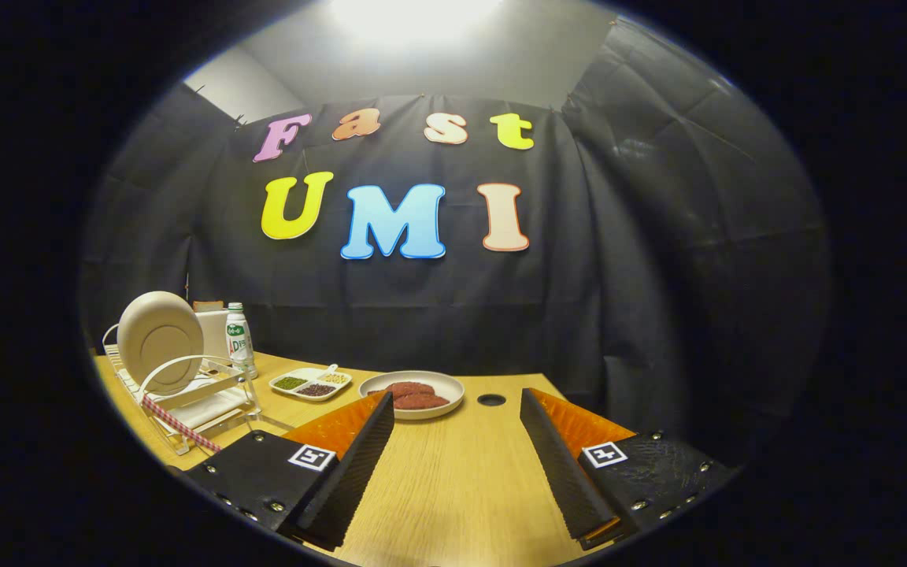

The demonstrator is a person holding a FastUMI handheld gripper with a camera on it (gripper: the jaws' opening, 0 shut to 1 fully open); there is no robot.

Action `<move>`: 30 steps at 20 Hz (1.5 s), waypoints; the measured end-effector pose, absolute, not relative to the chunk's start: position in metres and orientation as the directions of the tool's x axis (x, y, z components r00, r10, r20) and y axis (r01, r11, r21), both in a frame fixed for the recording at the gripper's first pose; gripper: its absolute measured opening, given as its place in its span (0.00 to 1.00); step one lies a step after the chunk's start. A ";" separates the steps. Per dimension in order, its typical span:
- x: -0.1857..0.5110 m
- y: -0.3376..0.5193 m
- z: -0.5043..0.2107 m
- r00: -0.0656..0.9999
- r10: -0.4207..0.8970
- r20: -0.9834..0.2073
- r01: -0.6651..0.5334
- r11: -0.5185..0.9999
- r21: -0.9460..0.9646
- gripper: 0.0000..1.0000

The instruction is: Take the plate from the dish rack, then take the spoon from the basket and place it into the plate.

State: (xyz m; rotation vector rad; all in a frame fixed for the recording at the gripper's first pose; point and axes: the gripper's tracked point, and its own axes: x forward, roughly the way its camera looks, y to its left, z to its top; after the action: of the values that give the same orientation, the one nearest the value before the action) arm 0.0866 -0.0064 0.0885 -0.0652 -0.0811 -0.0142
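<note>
1. The gripper (pixel 457 465) has its two fingers spread wide, and nothing is between them. Only bare wooden table (pixel 453 488) lies in the gap. I think they are wide so they are ready to take hold of something.

2. The round, pale cream plate (pixel 160 340) stands on its edge in the white wire dish rack (pixel 186 394). The rack holds it up so it cannot fall flat. It sits off to the left of the fingers and well beyond them.

3. A red and white striped stick (pixel 174 421) lies along the front of the dish rack. It may be the spoon's handle, but I cannot tell. I cannot make out a basket either.

4. A small plastic bottle with a green label (pixel 239 337) stands just to the right of the dish rack.

5. Further right of the dish rack lies a white tray with little food sections (pixel 310 383), then a shallow white dish of reddish food (pixel 414 394).

6. The plate is not picked yet, so the task looks to be at its start. The gripper would need to swing towards the dish rack first.
</note>
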 end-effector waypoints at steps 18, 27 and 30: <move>-0.021 0.181 0.185 0.989 -0.134 -0.056 0.130 0.989 -0.074 0.98; 0.012 0.317 0.165 0.981 -0.063 -0.184 0.054 0.997 -0.054 0.89; 0.028 0.350 0.150 0.969 -0.063 -0.241 0.047 0.996 -0.075 0.89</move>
State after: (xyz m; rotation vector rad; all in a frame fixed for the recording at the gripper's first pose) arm 0.0277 0.3499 0.1500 -0.0691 0.2455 -0.0557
